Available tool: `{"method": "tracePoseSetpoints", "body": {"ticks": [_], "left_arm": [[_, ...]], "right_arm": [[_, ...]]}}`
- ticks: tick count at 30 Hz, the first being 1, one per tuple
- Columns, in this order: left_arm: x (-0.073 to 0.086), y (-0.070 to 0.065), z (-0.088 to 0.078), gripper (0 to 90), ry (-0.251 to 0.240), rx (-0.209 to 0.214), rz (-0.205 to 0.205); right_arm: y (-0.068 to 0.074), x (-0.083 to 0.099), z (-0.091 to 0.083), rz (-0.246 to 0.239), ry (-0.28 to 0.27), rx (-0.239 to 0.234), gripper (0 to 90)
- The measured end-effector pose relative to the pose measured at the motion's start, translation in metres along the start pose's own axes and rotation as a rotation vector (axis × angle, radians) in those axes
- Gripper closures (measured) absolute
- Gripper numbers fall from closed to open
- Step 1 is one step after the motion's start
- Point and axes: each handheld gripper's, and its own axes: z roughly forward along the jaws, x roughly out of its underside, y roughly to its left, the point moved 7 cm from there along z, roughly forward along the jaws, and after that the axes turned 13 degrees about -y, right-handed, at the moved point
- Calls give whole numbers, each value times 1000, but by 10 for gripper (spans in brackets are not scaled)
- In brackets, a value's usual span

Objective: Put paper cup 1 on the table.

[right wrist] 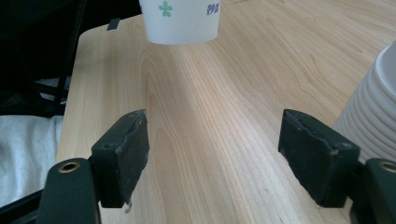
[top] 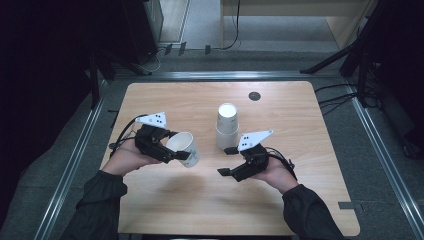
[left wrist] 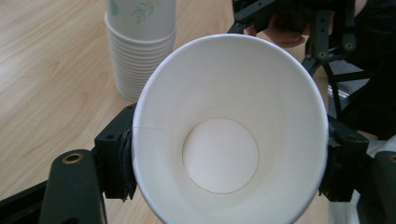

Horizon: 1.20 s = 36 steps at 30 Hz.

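Clamped in the left claw, the paper cup could crush; right claw gapes empty near the stack.

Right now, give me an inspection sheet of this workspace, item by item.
Surface: wooden table, mostly bare, with a dark round disc near the far edge.
Job's things: single paper cup held tilted off the table; stack of paper cups standing upright at the centre.
Clutter: nothing seen.
Grippers: left gripper clamps the single cup by its sides; right gripper is open with nothing between its jaws, beside the stack.
Cables: black leads trail from each gripper; more lie on the floor at right.
Surroundings: grey floor, metal rails, dark stands, wooden furniture beyond.
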Motion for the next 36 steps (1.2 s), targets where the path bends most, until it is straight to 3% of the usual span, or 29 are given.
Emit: {"method": "tracePoseSetpoints", "body": {"ticks": [9,12,29,31,36], "left_arm": [[14,27,-11,239,30,-90,-11],[18,36,-15,239,34,-117,-18],[47,83,-30,239,106,-291,-77],[50,88,-32,239,118,-323,-66],[58,98,-36,239,123,-348,-91]], "right_arm": [[-4,0,0,-14,-39,49,188],[-6,4,1,-43,-25,75,169],[-12,13,6,-26,45,99,170],[-12,14,6,-28,53,103,169],[-12,18,8,-34,76,109,170]]}}
